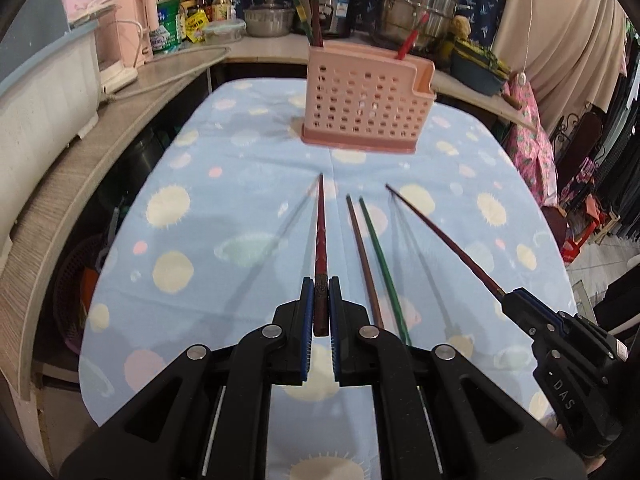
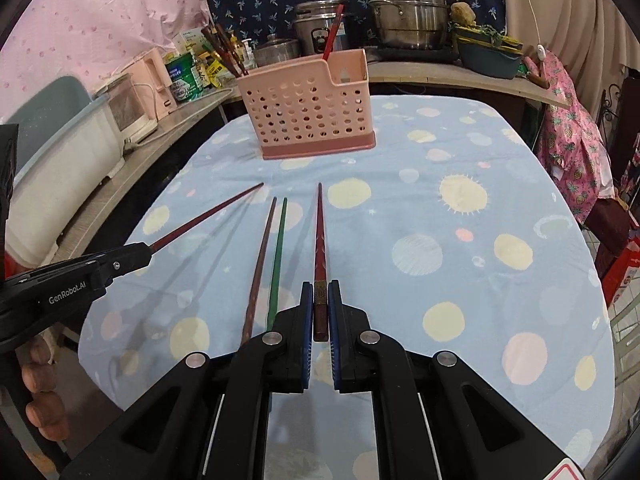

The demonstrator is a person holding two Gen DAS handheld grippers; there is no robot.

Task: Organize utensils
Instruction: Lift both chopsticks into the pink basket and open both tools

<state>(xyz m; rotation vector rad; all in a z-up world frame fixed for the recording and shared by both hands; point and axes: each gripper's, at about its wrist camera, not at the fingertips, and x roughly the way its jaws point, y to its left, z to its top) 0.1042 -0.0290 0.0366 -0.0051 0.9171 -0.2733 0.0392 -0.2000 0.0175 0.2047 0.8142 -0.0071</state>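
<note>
My left gripper [image 1: 320, 286] is shut on a dark red chopstick [image 1: 320, 232] that points toward a pink perforated utensil holder [image 1: 360, 100]. My right gripper [image 2: 320, 290] is shut on another dark red chopstick [image 2: 319, 232], aimed at the same holder [image 2: 308, 116]. Each gripper shows in the other's view, the right gripper [image 1: 508, 294] at the right and the left gripper [image 2: 146, 250] at the left. A brown chopstick [image 1: 362, 256] and a green chopstick [image 1: 382, 260] lie side by side on the table between the grippers. The holder has several chopsticks [image 1: 314, 12] standing in it.
The table has a light blue spotted cloth [image 2: 460, 240]. A counter behind holds steel pots [image 2: 408, 12], bottles and tins [image 1: 168, 20], and a pink appliance [image 2: 154, 76]. A white and blue tub [image 1: 44, 92] stands at the left. Pink patterned cloth [image 2: 572, 140] hangs at the right.
</note>
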